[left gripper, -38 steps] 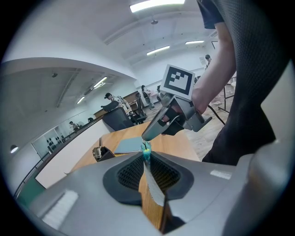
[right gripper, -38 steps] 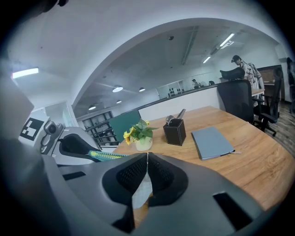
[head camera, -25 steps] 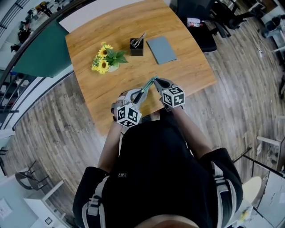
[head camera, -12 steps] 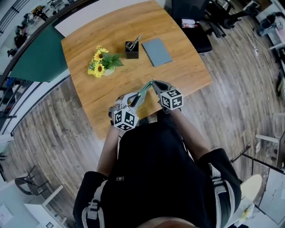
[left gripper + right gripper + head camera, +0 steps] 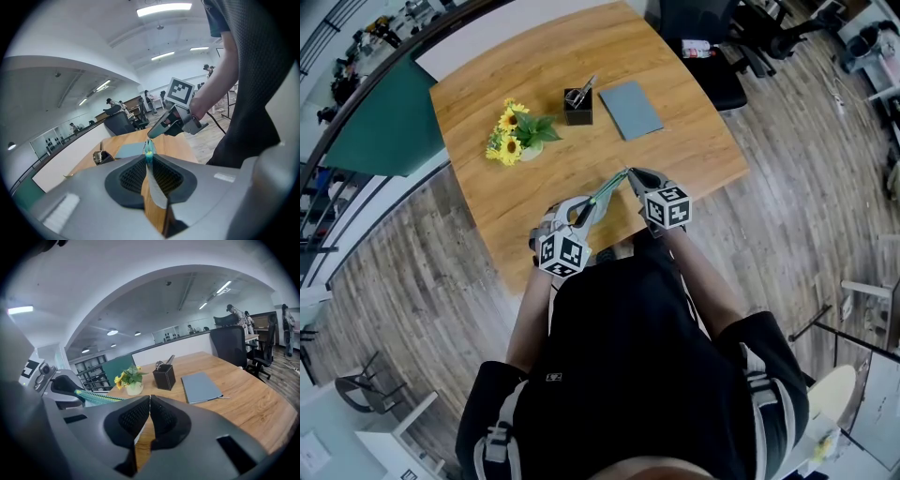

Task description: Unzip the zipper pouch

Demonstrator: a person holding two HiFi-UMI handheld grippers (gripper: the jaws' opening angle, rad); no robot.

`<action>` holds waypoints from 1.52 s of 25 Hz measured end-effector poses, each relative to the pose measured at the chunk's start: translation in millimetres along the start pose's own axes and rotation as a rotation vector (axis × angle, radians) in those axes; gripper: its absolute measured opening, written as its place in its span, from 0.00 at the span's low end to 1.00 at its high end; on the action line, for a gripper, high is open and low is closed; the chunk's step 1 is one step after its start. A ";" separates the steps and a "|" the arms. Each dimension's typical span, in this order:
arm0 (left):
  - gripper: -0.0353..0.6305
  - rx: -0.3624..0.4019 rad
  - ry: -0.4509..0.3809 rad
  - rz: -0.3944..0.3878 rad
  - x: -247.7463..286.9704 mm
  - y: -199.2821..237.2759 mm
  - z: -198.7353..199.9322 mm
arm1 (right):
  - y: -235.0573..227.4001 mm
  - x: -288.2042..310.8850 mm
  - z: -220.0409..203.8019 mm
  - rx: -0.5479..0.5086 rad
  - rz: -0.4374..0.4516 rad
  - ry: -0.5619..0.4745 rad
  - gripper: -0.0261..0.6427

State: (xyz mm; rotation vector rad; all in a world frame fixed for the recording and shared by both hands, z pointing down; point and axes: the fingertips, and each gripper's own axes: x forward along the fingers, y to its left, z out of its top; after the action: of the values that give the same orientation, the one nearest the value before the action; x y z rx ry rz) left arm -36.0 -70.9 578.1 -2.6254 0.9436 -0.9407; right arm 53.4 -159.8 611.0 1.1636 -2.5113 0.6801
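The pouch hangs above the table's near part, stretched between both grippers, with its teal zipper along the top edge. My left gripper is shut on the pouch's near end. In the left gripper view the thin pale fabric stands clamped between the pads, and the teal zipper rises above them. My right gripper is shut at the zipper's far end. The pull itself is hidden inside the jaws. In the right gripper view the zipper runs from the left gripper into the right gripper.
On the wooden table farther out stand a vase of yellow flowers, a black pen holder and a grey notebook. A dark office chair sits past the table's right corner. The table's near edge is close to the person's body.
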 end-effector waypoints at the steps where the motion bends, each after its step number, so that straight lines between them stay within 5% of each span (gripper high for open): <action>1: 0.12 -0.003 -0.002 0.001 -0.6 0.2 0.2 | -0.8 -0.2 0.3 0.001 -0.002 -0.002 0.05; 38: 0.12 -0.071 -0.030 -0.010 -6.3 3.8 -0.5 | -22.3 -0.7 4.5 0.111 -0.071 -0.049 0.06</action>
State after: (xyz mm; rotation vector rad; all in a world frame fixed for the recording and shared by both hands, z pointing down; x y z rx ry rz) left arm -42.0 -69.9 574.0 -2.6977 0.9753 -0.8827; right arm 70.8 -174.3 613.4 1.3158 -2.4871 0.7901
